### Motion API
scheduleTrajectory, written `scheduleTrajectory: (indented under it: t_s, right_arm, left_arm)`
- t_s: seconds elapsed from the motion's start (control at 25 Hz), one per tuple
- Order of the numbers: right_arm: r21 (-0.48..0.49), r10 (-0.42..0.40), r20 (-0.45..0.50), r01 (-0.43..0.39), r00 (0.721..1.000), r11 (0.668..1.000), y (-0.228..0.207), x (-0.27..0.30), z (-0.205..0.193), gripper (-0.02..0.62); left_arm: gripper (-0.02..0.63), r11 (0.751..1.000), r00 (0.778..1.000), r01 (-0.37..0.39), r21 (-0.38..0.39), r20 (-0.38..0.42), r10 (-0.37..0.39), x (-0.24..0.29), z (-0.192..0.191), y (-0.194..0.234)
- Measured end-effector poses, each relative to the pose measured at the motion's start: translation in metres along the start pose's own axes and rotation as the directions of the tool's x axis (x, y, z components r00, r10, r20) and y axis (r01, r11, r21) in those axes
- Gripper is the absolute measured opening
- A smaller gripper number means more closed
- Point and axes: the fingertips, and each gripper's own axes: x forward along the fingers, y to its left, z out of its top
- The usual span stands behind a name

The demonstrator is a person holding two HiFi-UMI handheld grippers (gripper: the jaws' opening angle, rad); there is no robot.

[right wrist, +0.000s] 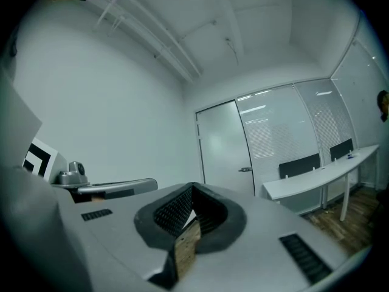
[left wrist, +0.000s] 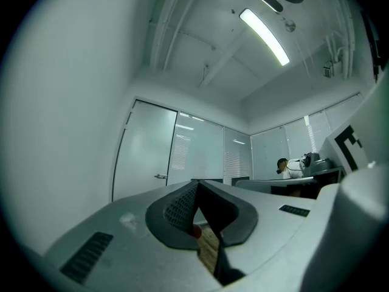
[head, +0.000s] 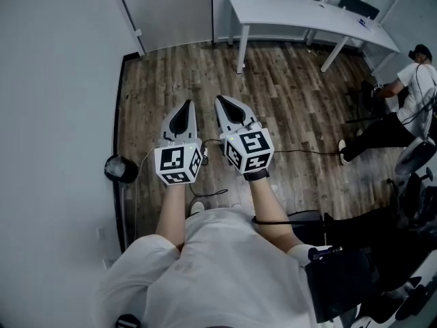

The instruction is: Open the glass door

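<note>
Floor (head: 287,108) in the head view is wood planks, with a tabletop (head: 300,19) and a seated person (head: 403,108) off right. Left claw (head: 183,115) and right claw (head: 232,108) sit side by side, both pinched shut.

Left gripper view: frosted door (left wrist: 146,154) well ahead, small handle (left wrist: 160,176).

Right gripper view: door straight ahead, looks shut.

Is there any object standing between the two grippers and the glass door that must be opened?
Nothing visible does. The left gripper and the right gripper, shut and empty, face the glass door across bare wooden floor. The white desk stands off to the right.
</note>
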Motion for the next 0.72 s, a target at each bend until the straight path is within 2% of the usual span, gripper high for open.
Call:
scheduleTrajectory:
  t_s: [0.32,0.52,0.72]
  right_arm:
    - [0.003,0.033,-0.009,-0.033,0.999,0.999,-0.025,-0.041,-0.010,0.000]
    - [0.058,0.032,-0.003,-0.032,0.999,0.998,-0.051,-0.075,-0.014,0.000]
    - [0.097,0.027,-0.001,-0.027,1.000,0.995,-0.064,-0.083,-0.021,0.000]
  left_arm:
    - [0.002,1.000,1.000,-0.021,-0.015,-0.011,0.021,-0.003,-0.020,-0.046]
    - [0.002,0.999,0.999,-0.001,0.042,-0.038,0.002,-0.003,-0.024,-0.089]
    - [0.002,0.999,0.998,0.000,0.054,-0.070,0.004,0.002,-0.030,-0.097]
